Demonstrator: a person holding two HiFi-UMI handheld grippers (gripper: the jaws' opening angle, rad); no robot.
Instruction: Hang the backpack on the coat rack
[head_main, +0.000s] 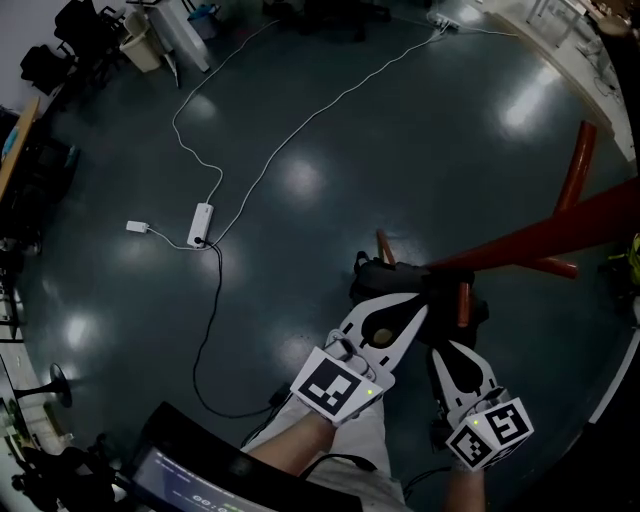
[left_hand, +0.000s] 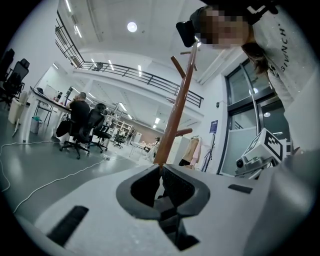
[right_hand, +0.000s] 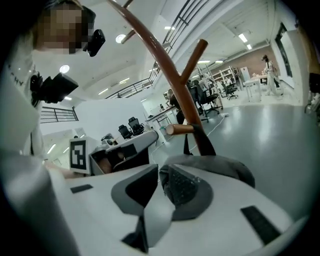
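Note:
The red-brown coat rack (head_main: 560, 235) rises from the right; its trunk (left_hand: 175, 115) stands just beyond my left jaws. The black backpack (head_main: 385, 282) hangs against the trunk, below both grippers' tips. In the right gripper view its grey top (right_hand: 220, 167) lies right behind the jaws. A black strap (right_hand: 192, 135) runs up over a short peg (right_hand: 180, 129). My right gripper (right_hand: 161, 172) (head_main: 440, 350) is closed at the backpack's top edge. My left gripper (left_hand: 161, 169) (head_main: 418, 308) is shut, its tips at the backpack; nothing shows between its jaws.
A white power strip (head_main: 200, 222) with long white cables lies on the dark floor to the left. Office chairs (head_main: 45, 65) and bins stand at the far left. A dark panel (head_main: 200, 470) sits by the person's legs. The rack's red foot (head_main: 575, 165) reaches out at right.

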